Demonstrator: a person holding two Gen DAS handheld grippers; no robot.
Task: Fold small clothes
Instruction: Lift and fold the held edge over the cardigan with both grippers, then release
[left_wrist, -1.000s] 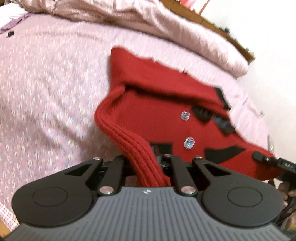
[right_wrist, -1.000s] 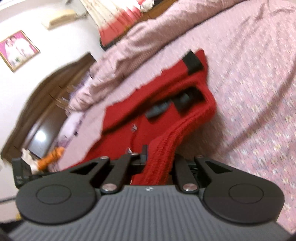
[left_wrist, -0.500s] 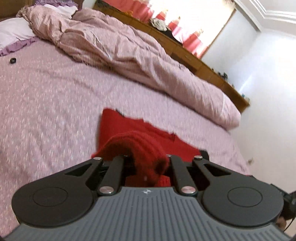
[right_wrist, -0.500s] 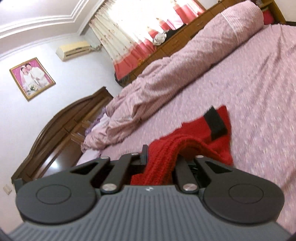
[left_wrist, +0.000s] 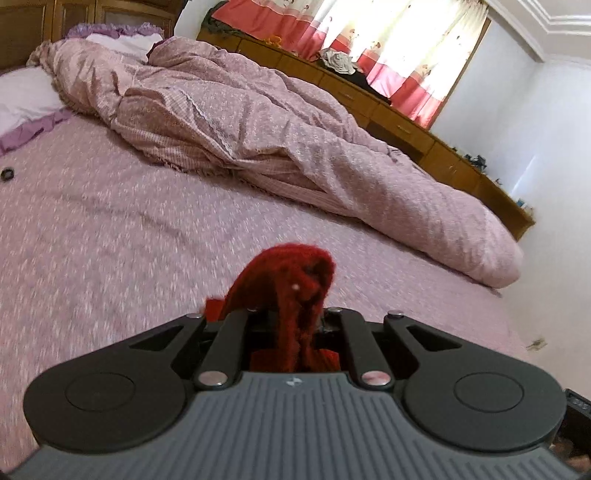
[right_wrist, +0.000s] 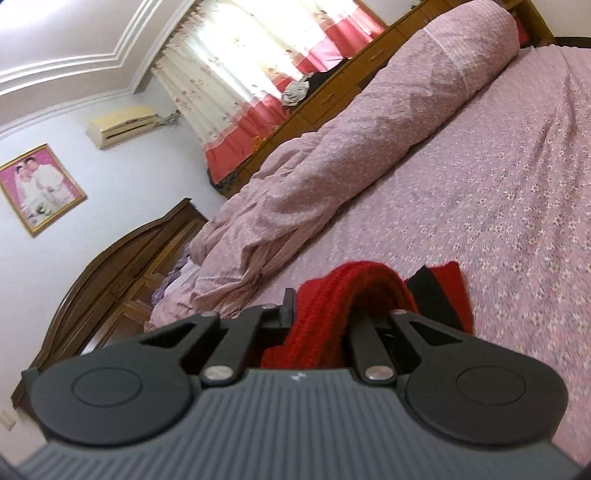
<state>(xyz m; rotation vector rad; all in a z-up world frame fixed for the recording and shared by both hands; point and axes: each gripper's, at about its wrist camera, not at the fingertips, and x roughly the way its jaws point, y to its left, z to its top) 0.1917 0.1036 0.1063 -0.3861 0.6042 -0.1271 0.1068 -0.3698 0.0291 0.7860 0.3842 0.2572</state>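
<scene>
A small red knitted sweater (left_wrist: 291, 273) with black patches is held up over the pink bed. In the left wrist view my left gripper (left_wrist: 291, 321) is shut on a bunched ribbed edge of it; most of the garment hangs below, hidden by the gripper body. In the right wrist view my right gripper (right_wrist: 321, 317) is shut on another ribbed edge of the sweater (right_wrist: 354, 295); a black patch (right_wrist: 432, 295) and a red flap show to its right. The fingertips are hidden by cloth.
The pink flowered bedsheet (left_wrist: 110, 236) spreads ahead. A rolled pink quilt (left_wrist: 295, 147) lies along the far side. White and purple pillows (left_wrist: 22, 103) sit at the head. A wooden cabinet (left_wrist: 406, 122) runs under the curtained window.
Both grippers have lifted and tilted upward with the sweater. One second ago the sweater front with buttons lay in view on the bed; now only the gripped bunches show.
</scene>
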